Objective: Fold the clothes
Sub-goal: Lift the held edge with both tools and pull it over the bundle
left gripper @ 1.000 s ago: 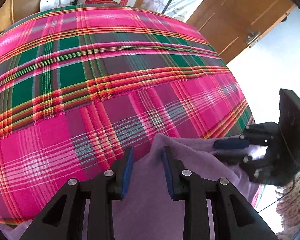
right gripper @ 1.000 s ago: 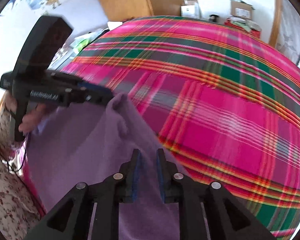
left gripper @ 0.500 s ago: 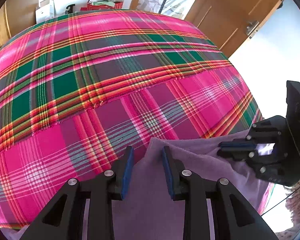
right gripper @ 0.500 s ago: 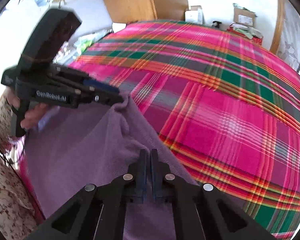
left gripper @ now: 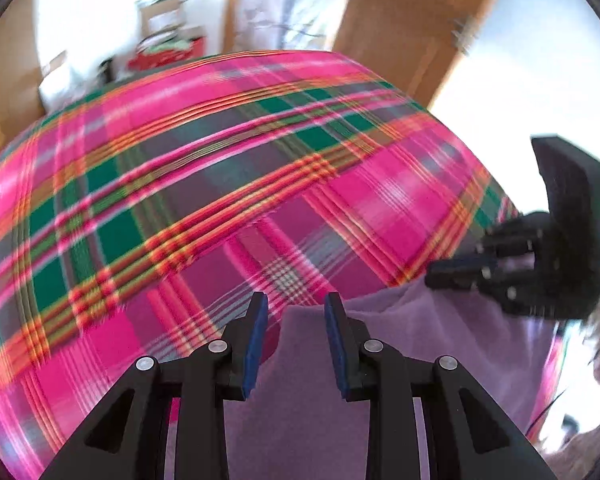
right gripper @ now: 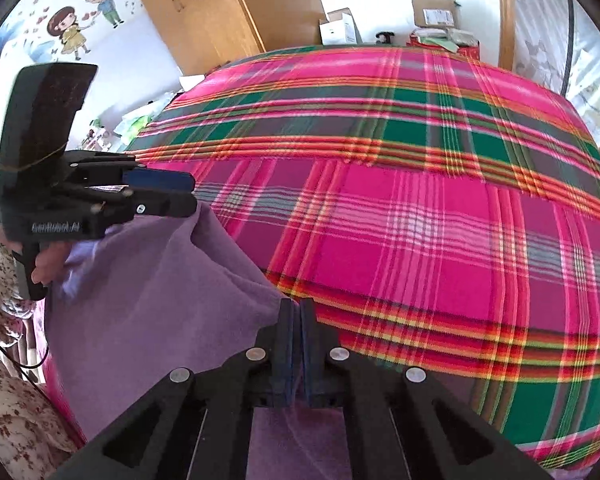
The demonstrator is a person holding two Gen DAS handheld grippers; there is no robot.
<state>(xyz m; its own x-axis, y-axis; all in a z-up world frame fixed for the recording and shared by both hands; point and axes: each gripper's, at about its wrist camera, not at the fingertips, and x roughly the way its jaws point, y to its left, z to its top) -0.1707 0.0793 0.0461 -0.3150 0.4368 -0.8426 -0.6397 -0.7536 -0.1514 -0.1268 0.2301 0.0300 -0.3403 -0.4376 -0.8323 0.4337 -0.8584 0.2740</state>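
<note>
Two grippers are being held over a purple garment (right gripper: pixel 152 280) lying at the near edge of a plaid bedspread (right gripper: pixel 420 208). Right gripper (right gripper: pixel 296 312), at 6 o'clock in the right wrist view, is being kept clamped on the garment's edge, jaws pressed together on fabric. Left gripper (left gripper: pixel 296 312) is being held with jaws apart, a cloth corner sitting between them; whether the pads are pressing it cannot be told. Cardboard boxes (right gripper: pixel 434 14) are being seen at 12 o'clock.
</note>
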